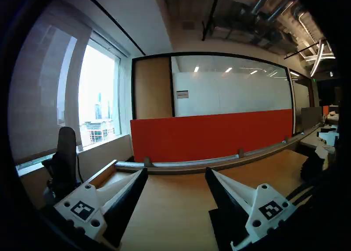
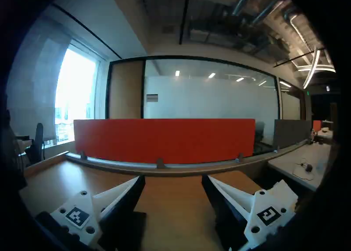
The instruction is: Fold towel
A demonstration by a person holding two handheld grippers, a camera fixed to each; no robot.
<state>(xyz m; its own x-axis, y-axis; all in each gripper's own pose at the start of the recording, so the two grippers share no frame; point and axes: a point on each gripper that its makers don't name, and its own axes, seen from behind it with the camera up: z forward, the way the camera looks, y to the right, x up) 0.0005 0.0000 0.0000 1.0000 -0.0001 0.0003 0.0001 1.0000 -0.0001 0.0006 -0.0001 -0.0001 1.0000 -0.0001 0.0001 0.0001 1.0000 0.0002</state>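
Observation:
My left gripper [image 1: 176, 174] is open above a bare wooden desk [image 1: 175, 207], with nothing between its white and black fingers. In the right gripper view my right gripper [image 2: 172, 178] is open too, held over the same kind of wooden desk top [image 2: 175, 211] with an empty gap between its fingers. Both point level toward a red divider panel at the desk's far edge. A black object [image 1: 313, 165] stands at the right edge of the left gripper view; I cannot tell what it is.
A red divider panel [image 1: 210, 134] runs along the back of the desk [image 2: 164, 139]. A black office chair [image 1: 63, 163] stands at the left by the window. More desks with small items [image 2: 307, 165] lie to the right. A glass wall lies behind.

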